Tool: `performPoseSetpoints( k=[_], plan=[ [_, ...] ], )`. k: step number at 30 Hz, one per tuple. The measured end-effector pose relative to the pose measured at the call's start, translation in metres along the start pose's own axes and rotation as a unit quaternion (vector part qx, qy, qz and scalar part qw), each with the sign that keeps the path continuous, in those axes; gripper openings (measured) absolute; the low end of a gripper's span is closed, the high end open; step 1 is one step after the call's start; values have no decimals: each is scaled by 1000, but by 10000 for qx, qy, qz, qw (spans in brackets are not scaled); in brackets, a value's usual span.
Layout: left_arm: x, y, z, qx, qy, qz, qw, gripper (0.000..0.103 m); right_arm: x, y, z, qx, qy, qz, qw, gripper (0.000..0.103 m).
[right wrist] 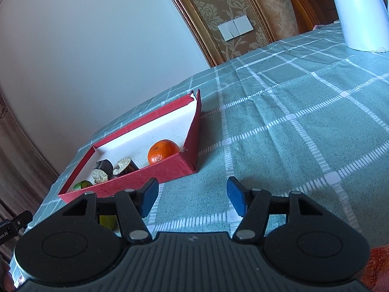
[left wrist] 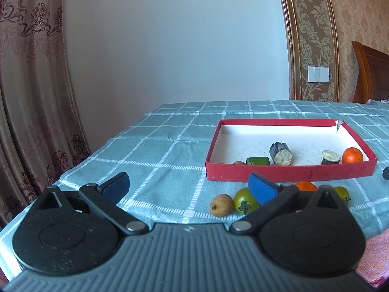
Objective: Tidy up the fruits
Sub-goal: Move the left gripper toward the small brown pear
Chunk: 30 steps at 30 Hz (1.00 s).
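Note:
A red box (left wrist: pixel 289 172) with a white floor lies on the checked tablecloth. In it are an orange (left wrist: pixel 352 155), two dark cut pieces (left wrist: pixel 280 153), a green piece (left wrist: pixel 257 161) and a small red fruit at the near wall. In front of the box lie a small brown pear (left wrist: pixel 221 205), a green tomato (left wrist: pixel 244 200), another orange (left wrist: pixel 305 185) and a second green fruit (left wrist: pixel 342 193). My left gripper (left wrist: pixel 188 187) is open and empty, above the cloth left of these fruits. My right gripper (right wrist: pixel 192 197) is open and empty, near the box's right corner (right wrist: pixel 189 165), where the orange (right wrist: pixel 163 151) sits.
A white lamp base (right wrist: pixel 359 12) stands at the far right of the table. The table's left edge drops off toward a curtain (left wrist: pixel 29 97). A wall stands behind the table. A dark object (left wrist: pixel 386 172) lies right of the box.

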State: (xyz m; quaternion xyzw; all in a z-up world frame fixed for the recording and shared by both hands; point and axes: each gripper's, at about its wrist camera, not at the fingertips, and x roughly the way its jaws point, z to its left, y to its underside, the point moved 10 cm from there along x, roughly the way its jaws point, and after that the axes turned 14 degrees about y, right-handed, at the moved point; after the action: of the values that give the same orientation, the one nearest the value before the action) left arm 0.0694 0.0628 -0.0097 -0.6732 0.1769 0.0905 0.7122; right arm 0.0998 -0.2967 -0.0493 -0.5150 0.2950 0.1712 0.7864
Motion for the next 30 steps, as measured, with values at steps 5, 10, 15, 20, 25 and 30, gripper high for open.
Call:
performPoseSetpoints(
  k=[5,10,15,20,25,30],
  plan=[
    [4,-5,-3,150,23,-105,9998,103,1,0,-1,17,-12,3,10000,62],
    [9,-6,-1,139,56,-137,9998,91,0,0,-1,18,-13,3,10000,62],
    [16,0,5,86,45,-9,10000,82,1,0,-1,16,-12,3,10000,62],
    [25,9,7,40,294,172,9994,75,0,0,-1,23,-16,4,10000,62],
    [44,24,10,-164,582,603,9964,47,0,0,-1,25,-18,4,10000,62],
    [43,26,6,-152,758,505,9957,43,0,0,-1,22,-16,4,10000,62]
  ],
)
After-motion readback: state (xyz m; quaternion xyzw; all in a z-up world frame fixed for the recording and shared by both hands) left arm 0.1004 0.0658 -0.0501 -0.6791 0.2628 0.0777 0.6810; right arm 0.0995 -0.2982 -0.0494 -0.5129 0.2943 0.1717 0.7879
